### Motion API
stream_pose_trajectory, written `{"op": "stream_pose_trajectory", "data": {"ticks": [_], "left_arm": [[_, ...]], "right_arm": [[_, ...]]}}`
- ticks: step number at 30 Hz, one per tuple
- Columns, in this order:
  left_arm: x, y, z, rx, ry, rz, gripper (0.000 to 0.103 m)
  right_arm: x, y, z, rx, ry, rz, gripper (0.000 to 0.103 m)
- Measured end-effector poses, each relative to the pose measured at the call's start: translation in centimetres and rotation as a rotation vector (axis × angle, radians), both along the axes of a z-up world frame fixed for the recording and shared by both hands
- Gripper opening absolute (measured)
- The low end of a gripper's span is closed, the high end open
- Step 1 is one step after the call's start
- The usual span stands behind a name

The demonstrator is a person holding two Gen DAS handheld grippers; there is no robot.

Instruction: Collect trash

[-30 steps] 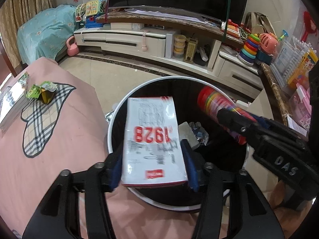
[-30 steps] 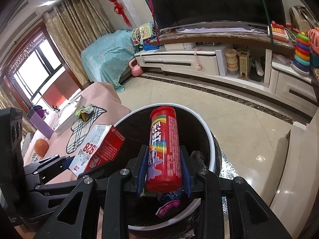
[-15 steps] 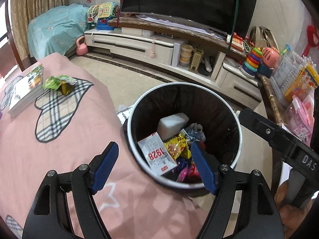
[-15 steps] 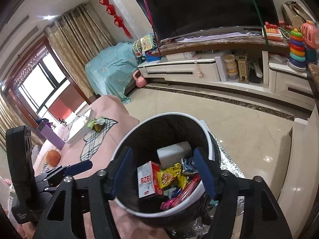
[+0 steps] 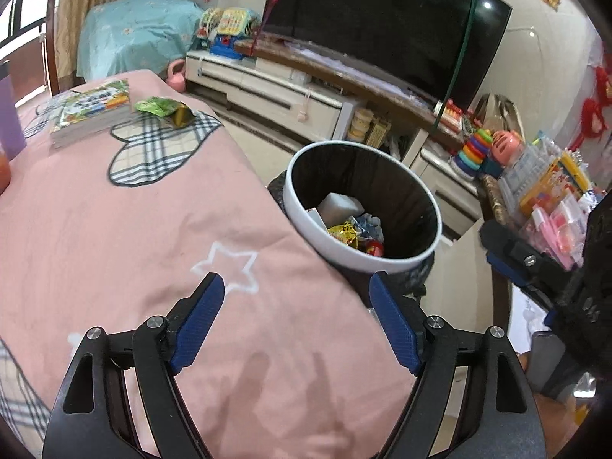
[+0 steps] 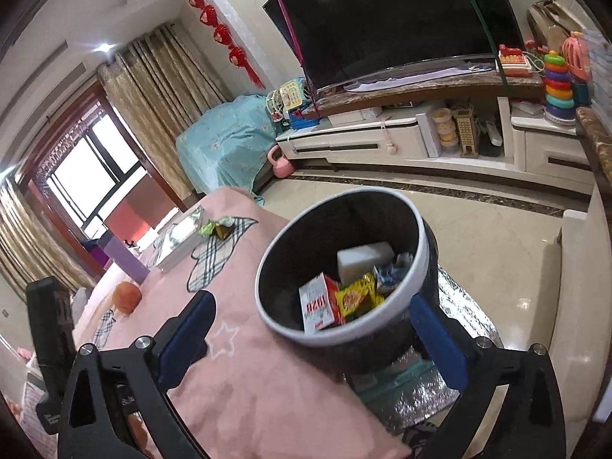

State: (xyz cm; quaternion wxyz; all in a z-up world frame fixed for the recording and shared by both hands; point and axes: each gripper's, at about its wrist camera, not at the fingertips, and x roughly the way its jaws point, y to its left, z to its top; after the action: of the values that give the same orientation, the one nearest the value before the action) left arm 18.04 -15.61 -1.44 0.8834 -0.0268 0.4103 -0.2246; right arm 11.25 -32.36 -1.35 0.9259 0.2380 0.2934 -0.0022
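Note:
A round black bin with a white rim (image 5: 306, 225) (image 6: 424, 246) stands beside the pink-covered table (image 5: 114, 237) (image 6: 244, 375). Inside lie a white-and-red box (image 6: 319, 304), a yellow wrapper (image 6: 357, 298) (image 5: 346, 231), a white block (image 6: 361, 254) (image 5: 338, 204) and other scraps. My left gripper (image 5: 296, 287) hovers over the table's edge, its jaws still opening with nothing between them. My right gripper (image 6: 310, 306) hangs just in front of the bin, jaws opening wide and empty. A green and gold wrapper (image 5: 164, 109) (image 6: 216, 227) lies on the plaid patch far back on the table.
A stack of books (image 5: 90, 111) sits by the wrapper, a purple box (image 6: 122, 258) and an orange ball (image 6: 126, 296) farther left. A TV stand (image 6: 420, 134) with toys runs along the back wall. A shelf of toys (image 5: 547, 187) stands right of the bin.
Both grippers let go of their loads: the white-and-red box and the red tube fell into the bin. Both grippers opened and drew back and up from the bin toward the table.

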Motion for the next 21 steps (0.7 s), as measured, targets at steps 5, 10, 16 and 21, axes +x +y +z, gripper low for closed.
{"op": "stream_pose_trajectory", "data": {"ticks": [5, 10, 16, 21], "left_arm": [[-3.3, 2.1, 0.8, -0.029, -0.094, 0.024, 0.09], [-6.2, 3.8, 2.2, -0.033, -0.223, 0.056, 0.091], [-10.0, 5.0, 4.0, -0.039, -0.437, 0.124, 0.103], [-10.6, 5.5, 2.5, -0.011, -0.423, 0.157, 0.103]], "right_arm": [[-2.4, 2.6, -0.3, -0.099, -0.039, -0.016, 0.102], [-4.9, 4.5, 0.7, -0.208, -0.126, -0.034, 0.102], [-8.0, 6.8, 3.9, -0.366, -0.273, -0.082, 0.103], [-10.5, 7.4, 4.2, -0.361, -0.338, -0.137, 0.103]]}}
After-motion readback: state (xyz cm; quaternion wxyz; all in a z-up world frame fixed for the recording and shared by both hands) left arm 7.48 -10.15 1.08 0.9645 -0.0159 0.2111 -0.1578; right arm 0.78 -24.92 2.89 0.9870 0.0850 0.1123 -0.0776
